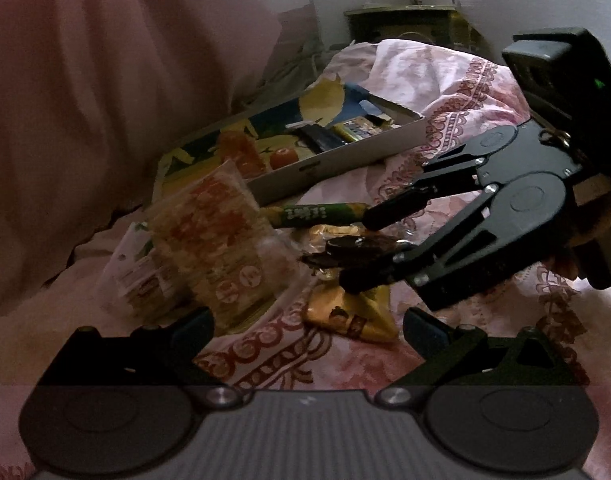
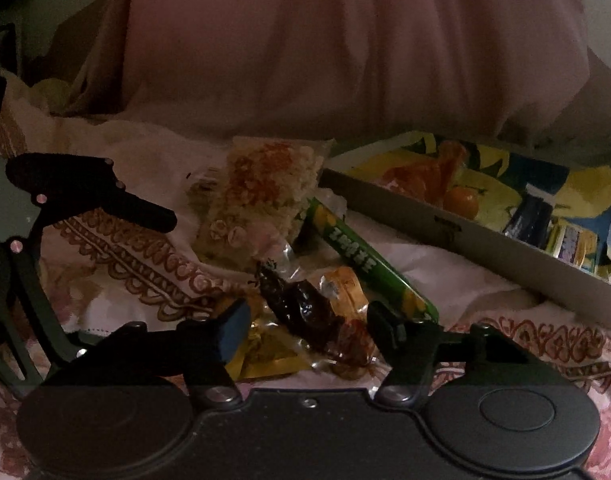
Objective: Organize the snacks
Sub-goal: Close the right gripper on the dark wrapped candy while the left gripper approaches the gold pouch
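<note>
Left wrist view: right gripper [image 1: 353,246] is reaching in from the right, its jaws straddling a dark wrapped snack [image 1: 357,250] on the patterned cloth [image 1: 265,356].
Right wrist view: that snack [image 2: 305,308] is lying between the pads, but a gap is showing on each side, so nothing is being squeezed.
Right gripper: [image 2: 307,330] standing partly open around the snack, not gripping.
Left gripper: [image 1: 307,334] hanging open and empty over cloth, near the yellow packet [image 1: 353,316].
Snack pile: rice-cracker bag [image 1: 221,240], green tube [image 1: 317,214] and yellow packet are lying loose, touching or overlapping the dark snack.
Box: [image 1: 337,156] sitting just behind the pile, already holding a few items.
Risk: the jaws are likely catching the yellow packet or clear wrapper too, dragging extras along.
Risk: crinkly film is probably slipping from a shallow pinch.
View difference: only the left wrist view is showing the right gripper's outside; only the right wrist view is showing the pad gaps.
</note>
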The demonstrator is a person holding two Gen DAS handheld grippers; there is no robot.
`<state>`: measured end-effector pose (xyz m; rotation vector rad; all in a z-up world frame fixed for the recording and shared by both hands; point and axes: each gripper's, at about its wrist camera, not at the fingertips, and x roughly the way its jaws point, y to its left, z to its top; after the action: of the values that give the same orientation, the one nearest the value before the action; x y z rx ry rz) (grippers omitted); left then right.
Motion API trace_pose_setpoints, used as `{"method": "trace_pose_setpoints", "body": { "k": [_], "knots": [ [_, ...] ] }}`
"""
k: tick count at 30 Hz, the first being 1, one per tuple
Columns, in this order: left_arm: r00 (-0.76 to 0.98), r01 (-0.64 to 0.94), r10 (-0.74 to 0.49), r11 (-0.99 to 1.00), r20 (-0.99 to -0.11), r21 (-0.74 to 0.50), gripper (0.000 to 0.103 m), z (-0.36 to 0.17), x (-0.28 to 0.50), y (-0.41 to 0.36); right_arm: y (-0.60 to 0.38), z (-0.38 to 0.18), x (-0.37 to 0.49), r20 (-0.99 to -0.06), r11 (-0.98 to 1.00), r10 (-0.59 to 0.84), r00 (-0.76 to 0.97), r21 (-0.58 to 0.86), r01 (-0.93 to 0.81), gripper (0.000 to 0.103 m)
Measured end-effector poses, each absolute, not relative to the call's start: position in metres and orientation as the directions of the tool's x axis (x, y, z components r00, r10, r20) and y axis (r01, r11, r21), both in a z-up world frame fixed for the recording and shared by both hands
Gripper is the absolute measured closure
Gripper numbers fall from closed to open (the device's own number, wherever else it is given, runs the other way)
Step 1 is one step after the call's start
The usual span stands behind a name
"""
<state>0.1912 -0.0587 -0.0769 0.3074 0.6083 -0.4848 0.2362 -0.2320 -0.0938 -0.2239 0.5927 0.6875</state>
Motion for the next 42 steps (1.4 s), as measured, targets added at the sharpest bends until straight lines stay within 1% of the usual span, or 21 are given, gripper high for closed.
{"method": "trace_pose_setpoints", "body": {
  "k": [7, 8, 9, 11, 14, 16, 17, 18, 22, 23, 24, 29, 33, 37, 39, 42],
  "knots": [
    [0.715, 0.535, -0.356, 0.832, -0.602, 0.143, 0.0, -0.073, 0.189, -0.068, -0.246, -0.092, 0.245, -0.591, 0.792, 0.532, 0.606, 0.095, -0.603, 0.044],
    [0.716, 0.537, -0.357, 0.831, -0.601, 0.146, 0.0, -0.072, 0.188, -0.07, -0.246, -0.091, 0.245, -0.594, 0.796, 0.527, 0.609, 0.093, -0.598, 0.05],
    [0.716, 0.538, -0.357, 0.83, -0.6, 0.147, 0.0, -0.072, 0.188, -0.072, -0.247, -0.091, 0.245, -0.598, 0.804, 0.513, 0.616, 0.084, -0.589, 0.059],
    [0.714, 0.539, -0.358, 0.83, -0.602, 0.145, 0.0, -0.072, 0.188, -0.074, -0.252, -0.09, 0.246, -0.606, 0.816, 0.5, 0.618, 0.091, -0.571, 0.059],
    [0.711, 0.536, -0.353, 0.832, -0.608, 0.144, 0.0, -0.073, 0.189, -0.076, -0.26, -0.091, 0.249, -0.618, 0.827, 0.496, 0.61, 0.122, -0.549, 0.057],
    [0.71, 0.535, -0.35, 0.833, -0.61, 0.144, 0.0, -0.074, 0.19, -0.078, -0.264, -0.092, 0.251, -0.617, 0.834, 0.499, 0.609, 0.15, -0.531, 0.054],
    [0.71, 0.535, -0.35, 0.833, -0.611, 0.144, 0.0, -0.074, 0.19, -0.078, -0.264, -0.092, 0.252, -0.613, 0.833, 0.505, 0.608, 0.163, -0.528, 0.051],
    [0.71, 0.535, -0.35, 0.832, -0.612, 0.145, 0.0, -0.074, 0.19, -0.078, -0.265, -0.092, 0.254, -0.608, 0.832, 0.511, 0.608, 0.172, -0.527, 0.044],
    [0.706, 0.537, -0.348, 0.831, -0.617, 0.146, 0.0, -0.075, 0.19, -0.079, -0.268, -0.094, 0.266, -0.58, 0.8, 0.571, 0.581, 0.231, -0.554, 0.031],
    [0.703, 0.541, -0.35, 0.829, -0.619, 0.145, 0.0, -0.076, 0.19, -0.079, -0.269, -0.096, 0.268, -0.578, 0.786, 0.585, 0.569, 0.232, -0.573, 0.026],
    [0.7, 0.544, -0.351, 0.826, -0.621, 0.147, 0.0, -0.076, 0.19, -0.08, -0.27, -0.097, 0.27, -0.576, 0.769, 0.602, 0.554, 0.23, -0.596, 0.024],
    [0.679, 0.569, -0.364, 0.81, -0.637, 0.144, 0.0, -0.08, 0.191, -0.082, -0.271, -0.097, 0.284, -0.575, 0.678, 0.675, 0.462, 0.237, -0.695, 0.019],
    [0.666, 0.582, -0.371, 0.801, -0.647, 0.138, 0.0, -0.085, 0.192, -0.083, -0.255, -0.09, 0.286, -0.64, 0.557, 0.684, 0.35, 0.149, -0.817, 0.018],
    [0.652, 0.586, -0.381, 0.802, -0.656, 0.116, 0.0, -0.089, 0.194, -0.082, -0.241, -0.086, 0.286, -0.73, 0.436, 0.634, 0.257, 0.063, -0.898, 0.018],
    [0.649, 0.595, -0.388, 0.795, -0.655, 0.119, 0.0, -0.091, 0.196, -0.083, -0.235, -0.086, 0.285, -0.765, 0.401, 0.598, 0.242, 0.024, -0.916, 0.018],
    [0.65, 0.601, -0.391, 0.79, -0.652, 0.125, 0.0, -0.092, 0.199, -0.085, -0.226, -0.091, 0.282, -0.811, 0.368, 0.53, 0.248, -0.044, -0.929, 0.022]
  ]
}}
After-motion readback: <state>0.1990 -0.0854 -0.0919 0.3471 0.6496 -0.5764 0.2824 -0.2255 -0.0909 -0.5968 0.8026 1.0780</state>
